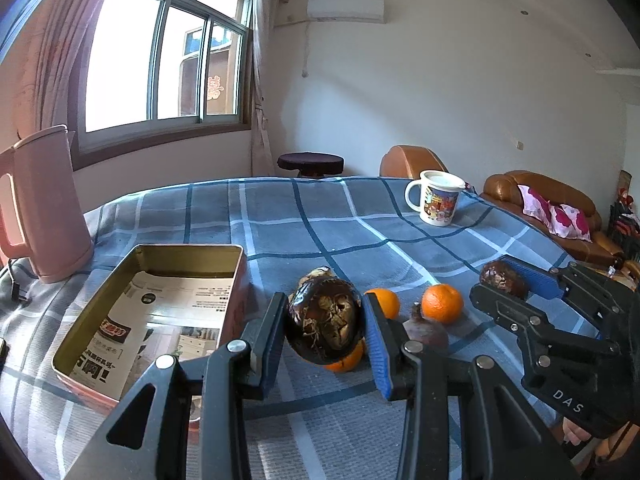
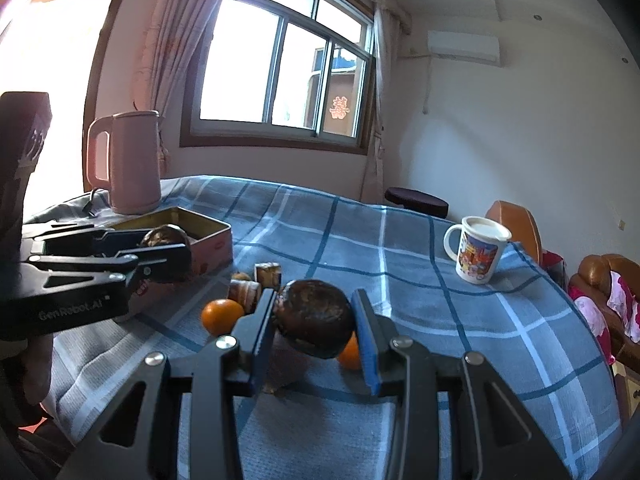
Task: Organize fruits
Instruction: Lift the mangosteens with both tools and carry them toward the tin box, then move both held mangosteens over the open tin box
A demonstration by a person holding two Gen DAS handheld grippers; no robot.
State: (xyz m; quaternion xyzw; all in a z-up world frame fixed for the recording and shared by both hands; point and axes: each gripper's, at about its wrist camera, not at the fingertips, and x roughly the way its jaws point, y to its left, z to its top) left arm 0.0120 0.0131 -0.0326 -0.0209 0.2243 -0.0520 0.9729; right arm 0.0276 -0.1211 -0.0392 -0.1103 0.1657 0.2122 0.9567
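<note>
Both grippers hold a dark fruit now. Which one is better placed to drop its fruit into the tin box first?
Probably the left gripper. Its dark fruit hangs right beside the open tin box. The right gripper holds its fruit farther from the tin, over the oranges.

orange (image 1: pixel 344 362) mostly hidden behind held dark fruit (image 1: pixel 326 326), kettle (image 1: pixel 44 204) cut by frame edge

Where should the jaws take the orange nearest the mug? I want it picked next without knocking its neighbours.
Grip the orange across its round middle, coming down from above. Its far and right sides are open tablecloth, while a dark reddish fruit sits close at its front left, so a low sideways approach would likely nudge that.
</note>
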